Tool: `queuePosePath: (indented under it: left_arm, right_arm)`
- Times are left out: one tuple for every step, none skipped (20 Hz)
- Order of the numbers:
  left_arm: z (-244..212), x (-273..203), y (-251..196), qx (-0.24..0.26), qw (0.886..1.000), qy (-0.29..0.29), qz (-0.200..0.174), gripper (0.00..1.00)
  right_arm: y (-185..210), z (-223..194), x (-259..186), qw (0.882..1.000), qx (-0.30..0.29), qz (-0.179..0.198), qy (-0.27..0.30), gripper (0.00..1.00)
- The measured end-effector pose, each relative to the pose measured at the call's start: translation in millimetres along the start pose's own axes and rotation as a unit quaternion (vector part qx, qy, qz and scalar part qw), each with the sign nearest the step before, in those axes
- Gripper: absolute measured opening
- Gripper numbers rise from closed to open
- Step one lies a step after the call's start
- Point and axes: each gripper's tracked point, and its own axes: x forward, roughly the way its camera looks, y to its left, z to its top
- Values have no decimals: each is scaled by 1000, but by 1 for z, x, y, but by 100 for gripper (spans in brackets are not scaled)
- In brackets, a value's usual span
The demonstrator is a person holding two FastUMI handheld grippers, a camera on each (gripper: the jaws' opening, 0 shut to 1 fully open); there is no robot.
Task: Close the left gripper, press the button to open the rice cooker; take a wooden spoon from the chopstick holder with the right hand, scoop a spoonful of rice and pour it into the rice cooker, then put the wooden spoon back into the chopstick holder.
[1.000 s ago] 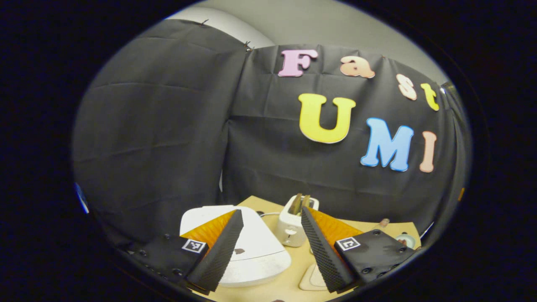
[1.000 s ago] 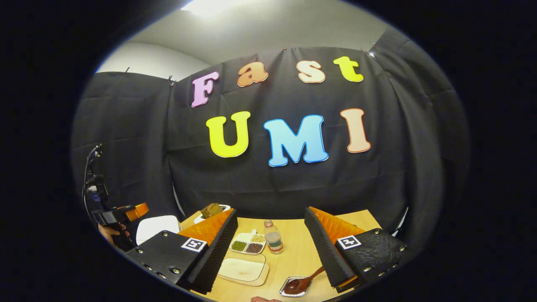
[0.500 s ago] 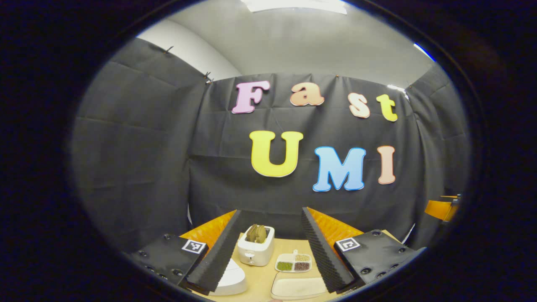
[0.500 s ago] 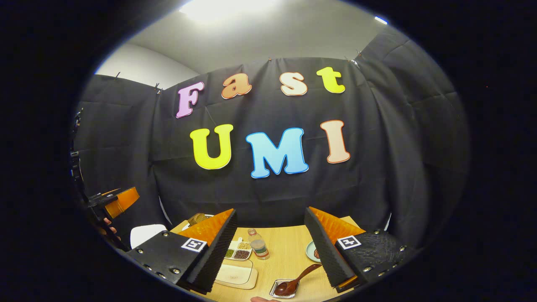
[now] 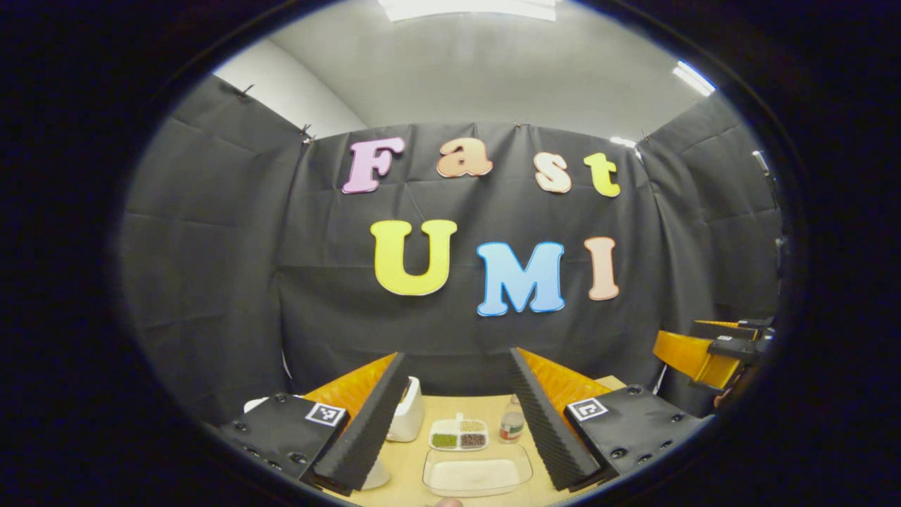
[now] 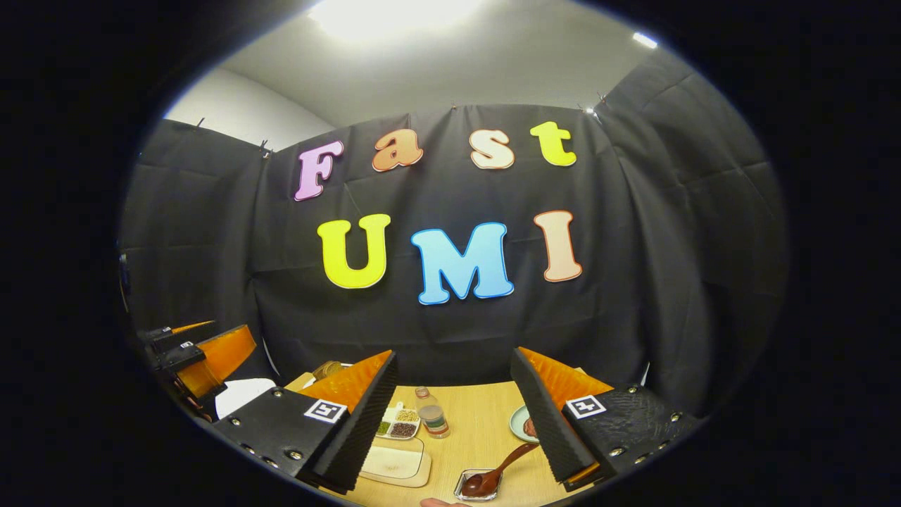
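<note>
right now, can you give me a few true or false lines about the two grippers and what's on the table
1. The left gripper has its jaws closed. False: they stand wide apart, holding nothing.
2. A divided dish of beans sits beyond the tray of rice. True.
3. The right gripper grips a spoon. False: its jaws are open, and the dark spoon rests with its bowl in a small metal tray.
4. A small bottle stands upright on the wooden table. True.

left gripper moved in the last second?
Yes. A second ago its view looked down on the rice cooker; now the left gripper faces the rice tray and the cooker has slid off left, so it swung right and tilted up. Jaws open.
</note>
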Motion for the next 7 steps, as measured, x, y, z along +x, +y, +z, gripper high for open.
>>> queuePosePath:
  left_arm:
    - [1, -1, 2, -1, 1000, 1, 0, 98]
    - [1, 0, 5, -2, 1000, 1, -1, 98]
    - [1, -1, 7, -1, 1000, 2, -2, 98]
    - [0, -2, 8, -1, 1000, 4, -4, 98]
    - [-2, -2, 9, -2, 1000, 6, -7, 99]
    - [-4, -2, 9, -3, 1000, 7, -12, 98]
    - [-7, -1, 9, -5, 1000, 11, -17, 98]
  right_arm:
    - [0, 0, 0, 1000, 1, -2, -1, 97]
    - [1, 0, 0, 1000, 2, -5, -2, 97]
    - [3, 0, 0, 1000, 2, -7, -2, 97]
    - [5, -1, -1, 1000, 1, -8, -1, 97]
    - [7, -2, -2, 1000, -1, -11, -1, 97]
    - [8, -2, -2, 1000, -3, -13, 2, 97]
    - [10, -3, -4, 1000, -5, -14, 3, 97]
